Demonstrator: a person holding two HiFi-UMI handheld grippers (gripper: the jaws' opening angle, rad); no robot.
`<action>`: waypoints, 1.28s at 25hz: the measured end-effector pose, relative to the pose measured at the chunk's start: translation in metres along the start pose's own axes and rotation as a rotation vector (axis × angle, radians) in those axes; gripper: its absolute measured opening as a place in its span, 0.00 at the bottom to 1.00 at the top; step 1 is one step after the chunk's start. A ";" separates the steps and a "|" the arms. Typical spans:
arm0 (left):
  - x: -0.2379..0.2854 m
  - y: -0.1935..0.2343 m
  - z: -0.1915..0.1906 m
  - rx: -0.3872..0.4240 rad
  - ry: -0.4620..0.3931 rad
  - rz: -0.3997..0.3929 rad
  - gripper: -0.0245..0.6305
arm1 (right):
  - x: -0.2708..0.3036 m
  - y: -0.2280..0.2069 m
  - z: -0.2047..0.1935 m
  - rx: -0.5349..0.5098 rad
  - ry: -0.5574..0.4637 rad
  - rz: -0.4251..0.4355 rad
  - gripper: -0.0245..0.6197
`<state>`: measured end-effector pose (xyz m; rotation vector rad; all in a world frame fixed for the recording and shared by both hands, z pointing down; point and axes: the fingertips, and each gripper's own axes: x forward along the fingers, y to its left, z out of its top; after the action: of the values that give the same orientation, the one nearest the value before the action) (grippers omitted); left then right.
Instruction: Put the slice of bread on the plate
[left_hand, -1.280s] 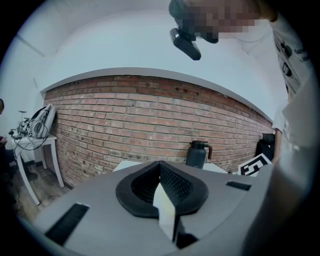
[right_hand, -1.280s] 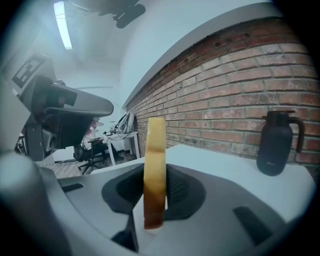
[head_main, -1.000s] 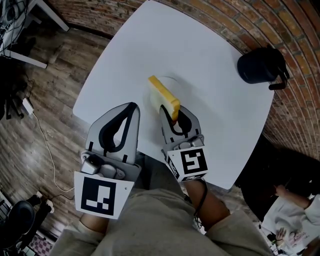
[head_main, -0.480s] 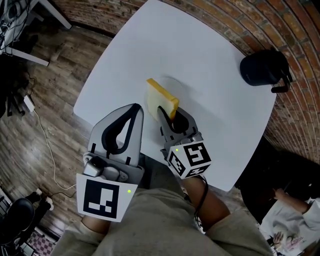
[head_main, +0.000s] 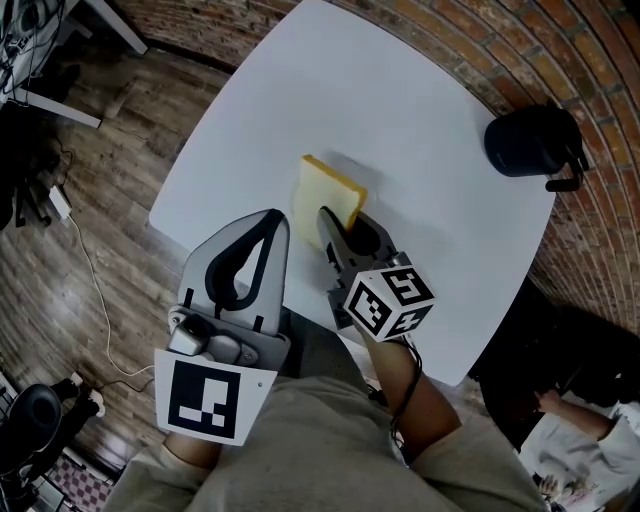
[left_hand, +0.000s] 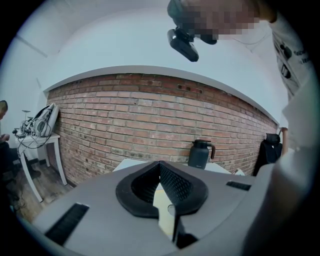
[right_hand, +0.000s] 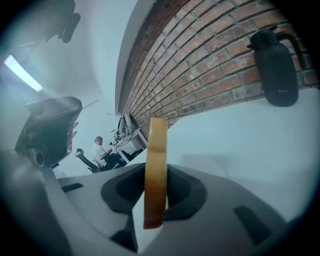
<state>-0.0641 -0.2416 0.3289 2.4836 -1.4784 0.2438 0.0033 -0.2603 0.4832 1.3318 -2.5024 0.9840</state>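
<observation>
A yellow-crusted slice of bread (head_main: 328, 200) is clamped by its near edge in my right gripper (head_main: 338, 226), which is shut on it above the white table (head_main: 400, 90). In the head view the slice leans over, its broad pale face showing. In the right gripper view the bread (right_hand: 156, 165) stands on edge between the jaws. Just beyond it a faint white plate (right_hand: 220, 165) lies on the table; it barely shows in the head view. My left gripper (head_main: 268, 218) hangs beside it at the table's near edge, shut and empty (left_hand: 161, 167).
A black jug (head_main: 530, 140) stands at the table's far right corner, in front of a brick wall (left_hand: 150, 115). The table's near edge runs under both grippers, with wooden floor (head_main: 90, 200) to the left. A side table with cables (left_hand: 40, 130) stands at the far left.
My right gripper has rolled and sunk a little, so the bread has tipped from edge-up toward lying flatter, closer to the table. The left gripper has stayed put.
</observation>
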 end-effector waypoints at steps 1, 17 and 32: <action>0.000 0.000 0.000 -0.001 0.000 0.000 0.05 | 0.000 -0.002 0.000 -0.002 0.002 -0.005 0.19; -0.001 0.003 0.001 -0.013 -0.012 -0.007 0.05 | 0.005 -0.017 0.004 -0.335 0.068 -0.196 0.33; -0.002 0.005 0.002 -0.021 -0.018 -0.017 0.05 | 0.004 -0.054 -0.013 -0.279 0.157 -0.342 0.61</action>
<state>-0.0697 -0.2429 0.3268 2.4873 -1.4581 0.2030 0.0411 -0.2764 0.5215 1.4606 -2.1072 0.6139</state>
